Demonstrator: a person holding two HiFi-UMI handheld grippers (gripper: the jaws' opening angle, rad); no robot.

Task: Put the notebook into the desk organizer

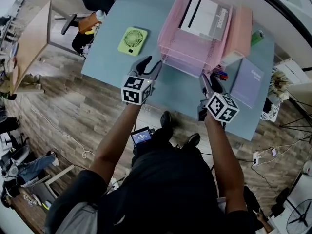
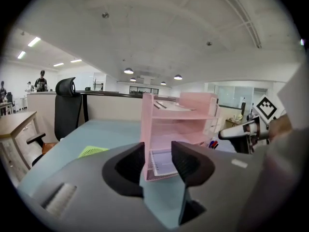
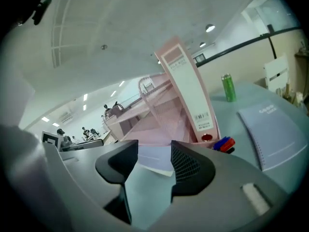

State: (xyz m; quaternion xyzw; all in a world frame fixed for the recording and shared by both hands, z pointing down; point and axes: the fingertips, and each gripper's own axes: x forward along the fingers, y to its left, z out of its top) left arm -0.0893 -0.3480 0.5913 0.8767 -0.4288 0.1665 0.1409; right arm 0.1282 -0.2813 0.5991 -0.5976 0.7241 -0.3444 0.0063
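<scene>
A pink tiered desk organizer (image 1: 181, 58) (image 2: 145, 129) (image 3: 159, 124) stands at the back of the blue-grey table (image 1: 114, 30). A pale spiral notebook (image 2: 164, 162) (image 3: 152, 159) lies in its bottom tray, with its near edge sticking out a little. My left gripper (image 1: 150, 65) (image 2: 158, 151) is open in front of the organizer's left corner, nothing between its fingers. My right gripper (image 1: 208, 81) (image 3: 154, 151) is open before the right corner, also empty. Both are a short way off the notebook. A white booklet (image 1: 202, 16) lies on the top tray.
A purple notebook (image 1: 248, 82) (image 3: 273, 129) lies right of the organizer, with red and blue pens (image 1: 220, 74) (image 3: 223, 144) beside it. A pink binder (image 1: 239, 28) (image 3: 188, 86) leans against the organizer and a green can (image 1: 257, 37) (image 3: 228, 87) stands behind. A green fan (image 1: 132, 40) (image 2: 91, 151) lies left.
</scene>
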